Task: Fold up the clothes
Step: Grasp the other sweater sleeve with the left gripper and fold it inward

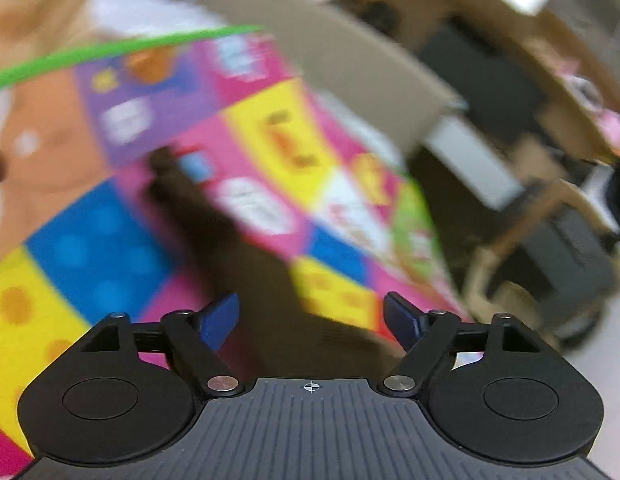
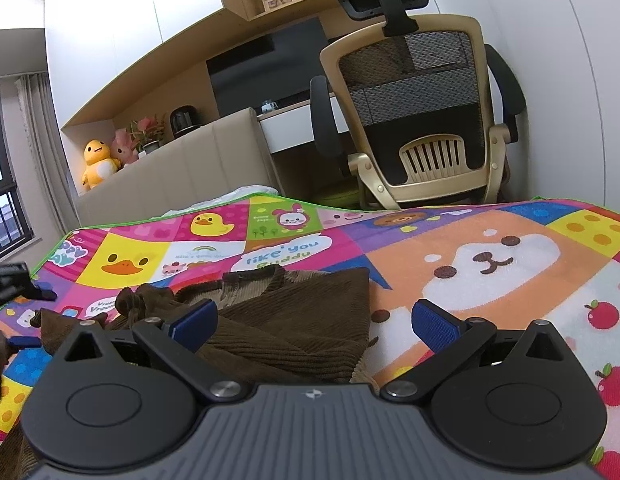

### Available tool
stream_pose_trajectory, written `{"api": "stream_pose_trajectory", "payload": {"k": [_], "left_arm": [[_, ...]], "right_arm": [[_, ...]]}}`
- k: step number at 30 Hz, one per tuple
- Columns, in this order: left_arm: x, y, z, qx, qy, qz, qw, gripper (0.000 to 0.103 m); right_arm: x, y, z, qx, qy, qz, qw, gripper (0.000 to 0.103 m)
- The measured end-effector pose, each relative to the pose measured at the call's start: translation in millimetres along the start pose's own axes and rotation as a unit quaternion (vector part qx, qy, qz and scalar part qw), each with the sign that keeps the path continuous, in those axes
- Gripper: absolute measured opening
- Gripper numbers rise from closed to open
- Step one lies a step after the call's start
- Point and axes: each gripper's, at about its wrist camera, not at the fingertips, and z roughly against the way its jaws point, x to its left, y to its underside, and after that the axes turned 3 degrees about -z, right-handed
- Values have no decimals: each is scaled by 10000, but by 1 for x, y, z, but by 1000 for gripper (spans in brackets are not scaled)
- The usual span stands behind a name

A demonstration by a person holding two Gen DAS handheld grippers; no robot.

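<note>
The garment (image 2: 293,320) is dark brown ribbed corduroy, with a lighter tan lining showing at its neck. It lies on a play mat (image 2: 490,264) patterned in patchwork squares of pink, yellow, blue, purple and white, edged in bright green; the squares carry yellow ducks, a pink bunny, an orange-and-white dog face, orange dots and red apples. Both grippers have black bodies with blue finger pads (image 2: 195,322). The office chair (image 2: 422,120) has a beige frame and black mesh. A plush toy (image 2: 97,160) on the shelf is yellow.
</note>
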Motion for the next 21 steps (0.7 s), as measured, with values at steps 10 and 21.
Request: {"api": "stream_pose_trajectory", "payload": {"k": [10,21], "left_arm": [[-4,-19,-38,-84,-91,-924,9956,6],[-156,89,29,533,3092,-3535,8812,32]], "right_arm": [[-1,0,-2,41,-14,-51,10000,103],[-5,-2,-5,145,-76,-184,9997,103]]}}
